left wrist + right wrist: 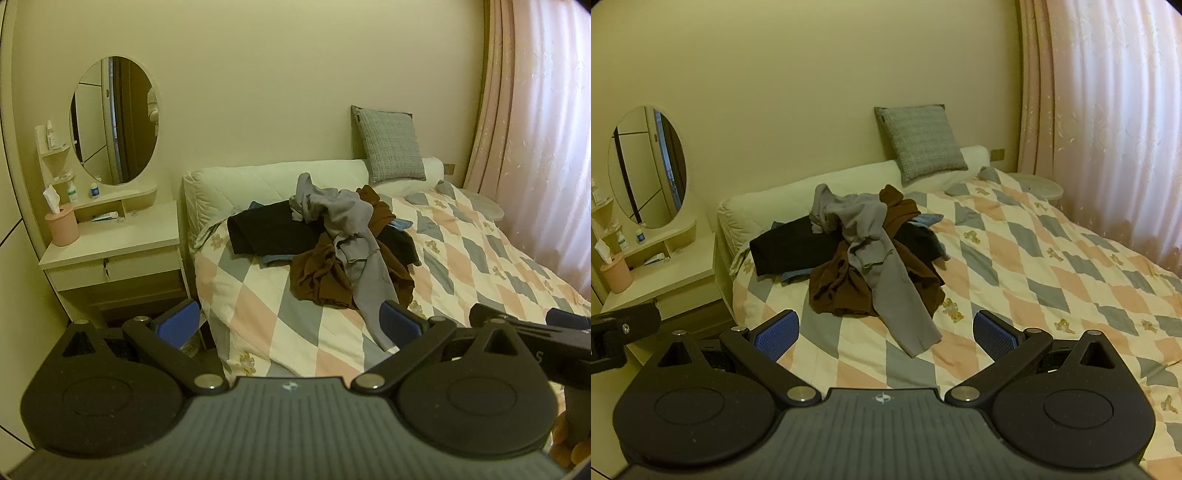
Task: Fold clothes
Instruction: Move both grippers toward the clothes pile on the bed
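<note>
Several garments lie heaped in one pile of clothes (332, 243) (860, 254) on the bed (461, 258) (1052, 258), toward its head end and left of centre. A grey top (351, 221) (864, 225) drapes over a brown garment (321, 280) (842, 291), with a black garment (269, 232) (790, 247) at 9 o'clock of the heap and blue cloth peeking out beneath. All look soft, light and limp; they should sag and tangle when lifted, so one layer may drag another. The grey sleeve (373, 295) (905, 314) trails toward 6 o'clock, free of the pile, and appears the easiest place to pinch.

The left gripper (290, 323) and right gripper (886, 334) both hover short of the pile, fingers spread wide, holding nothing.

Open quilt from 3 to 5 o'clock of the pile offers flat room for spreading. A grey cushion (389, 146) (919, 142) leans at 1 o'clock. The bed's edge falls away at 8 o'clock beside a dressing table (110, 240) (661, 280); curtains (535, 129) (1108, 129) bound the far side.
</note>
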A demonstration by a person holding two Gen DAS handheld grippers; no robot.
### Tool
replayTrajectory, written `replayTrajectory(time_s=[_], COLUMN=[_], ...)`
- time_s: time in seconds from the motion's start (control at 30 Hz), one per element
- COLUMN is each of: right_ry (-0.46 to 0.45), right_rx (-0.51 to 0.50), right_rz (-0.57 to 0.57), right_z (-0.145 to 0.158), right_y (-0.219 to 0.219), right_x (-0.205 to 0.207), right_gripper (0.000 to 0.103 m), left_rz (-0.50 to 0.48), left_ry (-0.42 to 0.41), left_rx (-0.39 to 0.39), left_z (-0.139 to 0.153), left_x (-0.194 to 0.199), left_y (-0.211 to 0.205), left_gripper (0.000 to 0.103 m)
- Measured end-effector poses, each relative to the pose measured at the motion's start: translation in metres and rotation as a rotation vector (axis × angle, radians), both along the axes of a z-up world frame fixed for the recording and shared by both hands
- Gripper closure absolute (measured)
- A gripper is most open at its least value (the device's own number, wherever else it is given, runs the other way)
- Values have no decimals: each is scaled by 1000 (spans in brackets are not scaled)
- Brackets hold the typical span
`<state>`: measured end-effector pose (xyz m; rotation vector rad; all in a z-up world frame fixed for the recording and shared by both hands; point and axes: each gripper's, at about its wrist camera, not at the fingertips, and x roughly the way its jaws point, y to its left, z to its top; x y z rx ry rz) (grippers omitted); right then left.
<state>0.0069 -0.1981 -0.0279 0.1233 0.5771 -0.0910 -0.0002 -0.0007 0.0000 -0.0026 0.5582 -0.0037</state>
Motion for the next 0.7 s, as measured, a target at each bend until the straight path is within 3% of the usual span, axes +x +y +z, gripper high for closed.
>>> replayTrajectory(time_s=[0.2,0.4,0.7], right_ry=[12,25,25], right_rx=[36,8,5], right_rz=[-2,-10,-48], right_z=[0,-2,-1], right_y=[-6,0,14], right_x=[2,13,43], right_gripper=[0,0,0], left_rz=[0,-7,-67], left_ry=[26,26,31], left_rx=[-14,-9,-3], left_z=[4,-3,-4], left_x=[4,11,53], left_y=[0,2,18], left_gripper=[1,1,1])
